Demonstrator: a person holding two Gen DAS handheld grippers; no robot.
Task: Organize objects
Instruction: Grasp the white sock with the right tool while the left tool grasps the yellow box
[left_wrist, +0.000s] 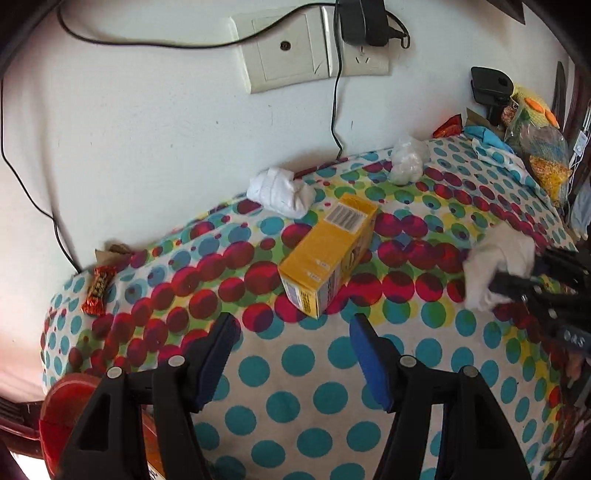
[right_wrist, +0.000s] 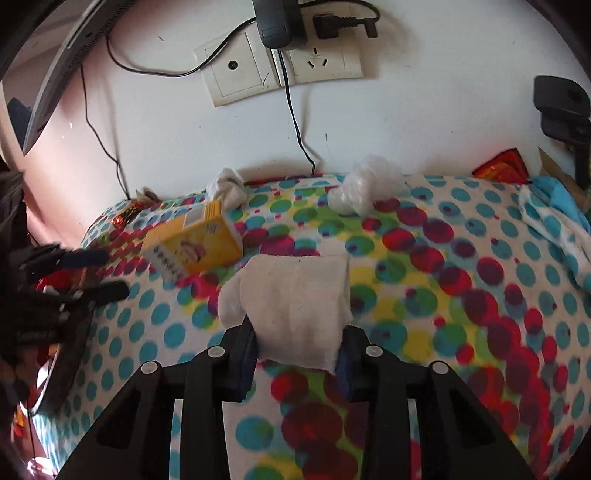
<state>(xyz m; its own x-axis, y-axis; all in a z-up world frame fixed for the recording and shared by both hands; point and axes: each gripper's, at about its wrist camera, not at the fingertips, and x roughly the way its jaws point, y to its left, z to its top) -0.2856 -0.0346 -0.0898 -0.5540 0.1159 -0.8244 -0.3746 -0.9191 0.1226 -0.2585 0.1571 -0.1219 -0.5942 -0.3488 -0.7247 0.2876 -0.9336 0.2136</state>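
With the folded white cloth (right_wrist: 295, 306) clamped low between the pads of the right gripper (right_wrist: 297, 354) above the dotted sheet (right_wrist: 461, 295), and the left gripper (left_wrist: 291, 332) held apart before the yellow carton (left_wrist: 328, 254), the limp cloth could be dropped if swung quickly.

The yellow box (left_wrist: 330, 254) bears a barcode; its print is illegible.
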